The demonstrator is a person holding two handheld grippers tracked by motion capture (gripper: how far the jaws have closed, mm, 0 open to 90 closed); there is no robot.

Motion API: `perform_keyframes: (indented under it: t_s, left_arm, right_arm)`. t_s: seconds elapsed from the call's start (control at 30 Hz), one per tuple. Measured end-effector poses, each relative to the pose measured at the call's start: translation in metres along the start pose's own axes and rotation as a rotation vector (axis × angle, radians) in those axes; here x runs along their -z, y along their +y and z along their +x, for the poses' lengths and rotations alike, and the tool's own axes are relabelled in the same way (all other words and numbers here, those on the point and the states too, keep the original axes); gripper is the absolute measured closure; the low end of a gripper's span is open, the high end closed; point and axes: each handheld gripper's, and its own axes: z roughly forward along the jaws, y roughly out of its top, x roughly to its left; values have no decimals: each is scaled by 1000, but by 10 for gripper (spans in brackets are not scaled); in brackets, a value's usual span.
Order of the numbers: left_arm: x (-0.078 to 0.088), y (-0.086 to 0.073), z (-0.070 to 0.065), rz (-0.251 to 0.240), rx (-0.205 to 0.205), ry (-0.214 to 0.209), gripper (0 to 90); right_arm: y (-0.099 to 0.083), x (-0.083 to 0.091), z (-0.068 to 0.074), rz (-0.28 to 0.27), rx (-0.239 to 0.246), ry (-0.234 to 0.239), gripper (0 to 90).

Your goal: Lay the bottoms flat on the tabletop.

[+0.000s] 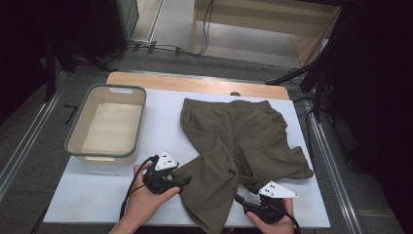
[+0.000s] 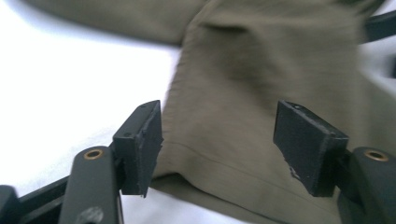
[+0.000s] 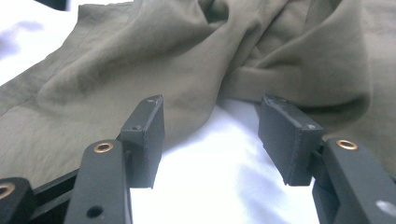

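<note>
Left gripper (image 2: 219, 140) fingers apart (hem between); shorts (image 1: 234, 141) flat.

shorts (image 1: 234, 146): lower leg hem cut off by frame | far table edge hidden

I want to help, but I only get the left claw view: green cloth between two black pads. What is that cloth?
Observer: It's a pair of shorts, spread on a white table.
Operator: Is anything else on the table?
Observer: Yes, a tub with a grey rim stands to the left of the shorts.
Operator: And what is the other claw doing?
Observer: The right claw is open. It points at the shorts, with bare table between its pads.
</note>
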Motion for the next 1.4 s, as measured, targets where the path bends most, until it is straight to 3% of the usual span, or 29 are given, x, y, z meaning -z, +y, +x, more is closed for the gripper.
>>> perform_keyframes:
  t_s: [0.2,0.33,0.47,0.63,1.0,1.17,1.33,1.4]
  left_arm:
    - [-9,-5,4,40,10,42,406]
    - [-6,-8,5,59,2,61,571]
    - [-3,-12,5,54,13,54,724]
    - [3,-16,-2,77,-17,21,834]
    - [34,-41,-14,79,14,-39,851]
    - [51,-60,-21,62,53,-90,851]
    - [62,-71,-27,62,43,-120,846]
    - [62,-70,-26,46,36,-99,753]
  right_arm:
    - [-6,-5,2,15,14,-15,372]
    - [-6,-7,4,18,20,-21,368]
    - [-6,-8,4,21,24,-23,367]
    - [-6,-8,7,20,41,-25,366]
    - [-5,-9,7,16,50,-19,365]
    - [-5,-9,8,15,51,-20,365]
    - [-4,-10,8,20,50,-23,363]
    - [-4,-10,8,20,48,-22,362]
